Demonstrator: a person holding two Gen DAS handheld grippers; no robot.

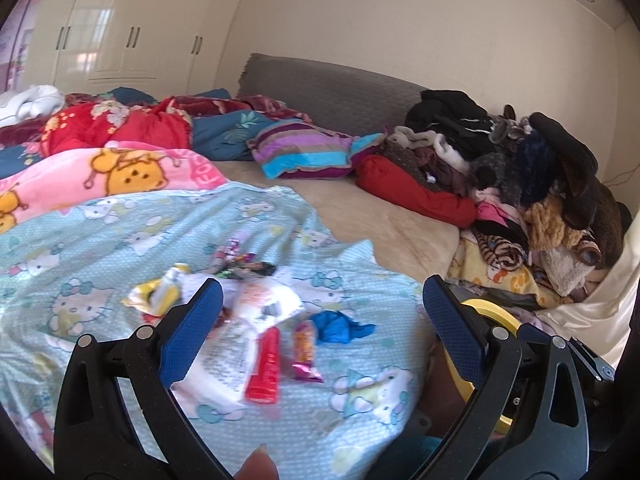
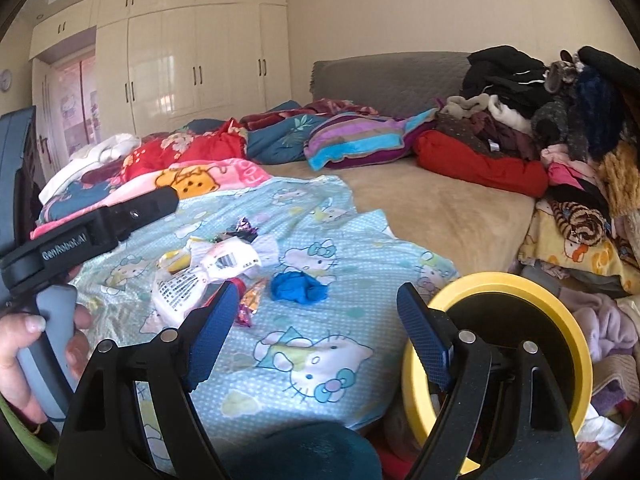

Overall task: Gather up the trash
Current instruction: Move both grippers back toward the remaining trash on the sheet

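A heap of trash lies on a light blue Hello Kitty blanket [image 1: 100, 240] on the bed: white plastic packaging [image 1: 260, 308], a red wrapper [image 1: 264, 364], a pink-orange snack wrapper [image 1: 306, 352], a yellow wrapper [image 1: 160, 292] and a crumpled blue piece [image 1: 340, 326]. The heap also shows in the right wrist view [image 2: 224, 268], with the blue piece [image 2: 298, 286] beside it. My left gripper [image 1: 322, 300] is open and empty just above the near side of the heap. My right gripper [image 2: 318, 300] is open and empty, to the right of the heap. A yellow-rimmed bin [image 2: 576, 328] stands at the bed's right edge.
The left gripper's body and the hand holding it [image 2: 52, 280] fill the left of the right wrist view. Blankets [image 1: 120, 168] and pillows [image 1: 304, 148] lie across the bed. A tall pile of clothes [image 1: 520, 184] sits on the right. White wardrobes [image 2: 192, 64] stand behind.
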